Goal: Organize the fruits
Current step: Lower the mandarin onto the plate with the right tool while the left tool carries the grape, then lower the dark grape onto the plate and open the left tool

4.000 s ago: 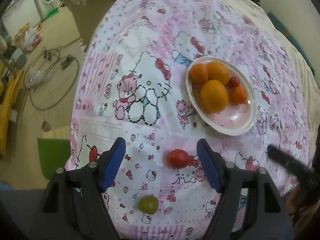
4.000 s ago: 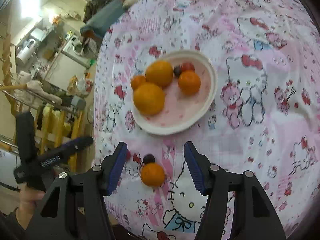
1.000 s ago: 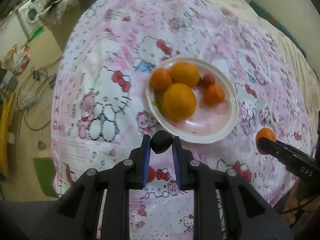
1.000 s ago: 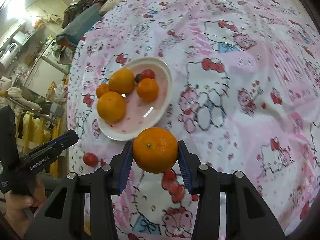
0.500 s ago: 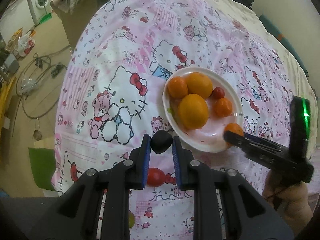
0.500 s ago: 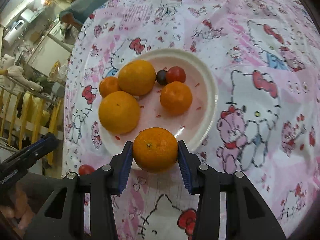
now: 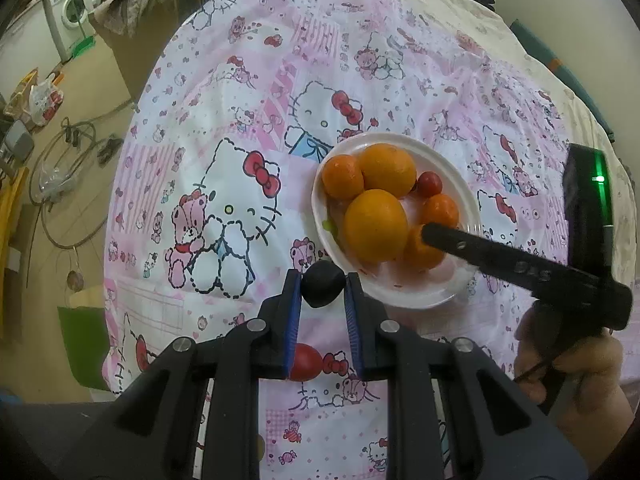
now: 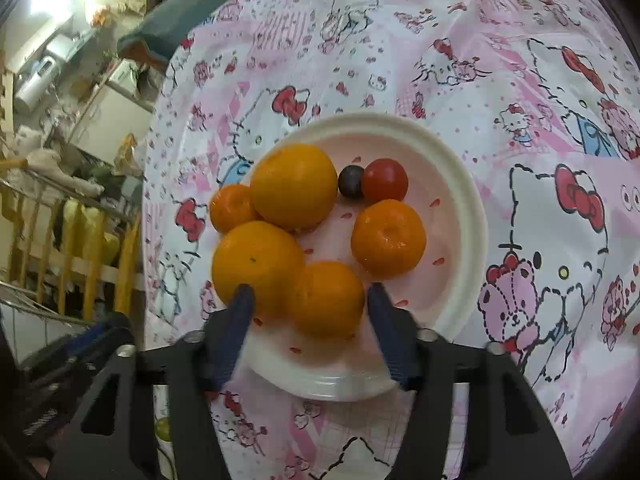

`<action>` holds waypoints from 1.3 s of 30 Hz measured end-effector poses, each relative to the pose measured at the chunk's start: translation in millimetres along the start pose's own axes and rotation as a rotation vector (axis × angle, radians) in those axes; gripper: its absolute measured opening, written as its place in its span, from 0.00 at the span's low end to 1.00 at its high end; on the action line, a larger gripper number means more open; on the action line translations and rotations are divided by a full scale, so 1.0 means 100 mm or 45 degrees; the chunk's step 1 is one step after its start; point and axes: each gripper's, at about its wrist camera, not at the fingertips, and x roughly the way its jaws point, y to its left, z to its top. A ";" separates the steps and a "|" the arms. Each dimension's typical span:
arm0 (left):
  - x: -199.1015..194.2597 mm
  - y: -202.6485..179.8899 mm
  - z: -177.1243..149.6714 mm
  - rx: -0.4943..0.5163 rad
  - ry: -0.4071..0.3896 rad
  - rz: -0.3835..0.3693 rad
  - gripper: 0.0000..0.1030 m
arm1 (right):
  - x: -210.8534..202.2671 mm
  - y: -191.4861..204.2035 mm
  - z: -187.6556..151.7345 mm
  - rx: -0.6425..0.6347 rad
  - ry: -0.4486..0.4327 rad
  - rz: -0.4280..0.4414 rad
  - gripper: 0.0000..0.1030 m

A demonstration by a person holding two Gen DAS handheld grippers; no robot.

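A white plate (image 7: 404, 300) (image 8: 468, 216) on the Hello Kitty cloth holds several oranges, a red tomato (image 8: 385, 181) and a dark grape (image 8: 351, 182). My left gripper (image 7: 322, 285) is shut on a dark grape (image 7: 322, 283) just left of the plate's near rim. My right gripper (image 8: 307, 298) is open over the plate's near side, its jaws apart on either side of a small orange (image 8: 326, 298) that lies in the plate beside a big orange (image 8: 256, 266). The right gripper also shows in the left wrist view (image 7: 428, 236).
A red tomato (image 7: 305, 361) lies on the cloth under my left gripper, and a green fruit (image 8: 162, 428) near the table's edge. The table edge drops to a cluttered floor (image 7: 60, 160) on the left. A washing machine (image 7: 74, 10) stands far back.
My right gripper has moved over the plate and opened, letting the small orange go into it. My left gripper still holds the dark grape and has edged toward the plate's rim.
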 end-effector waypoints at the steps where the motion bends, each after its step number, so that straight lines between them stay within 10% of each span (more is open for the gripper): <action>1: 0.01 0.00 0.00 -0.004 0.006 -0.004 0.17 | -0.02 -0.01 0.00 0.006 -0.001 0.016 0.67; 14: 0.30 -0.48 0.29 0.055 0.124 -0.243 0.18 | -0.60 -0.42 0.07 0.190 -0.166 0.006 0.67; 32: 0.70 -0.86 0.63 0.121 0.123 -0.268 0.18 | -0.97 -0.70 0.11 0.262 -0.302 -0.073 0.67; 39: 0.64 -0.85 0.64 0.120 0.078 -0.246 0.61 | -0.93 -0.69 0.09 0.265 -0.282 -0.066 0.67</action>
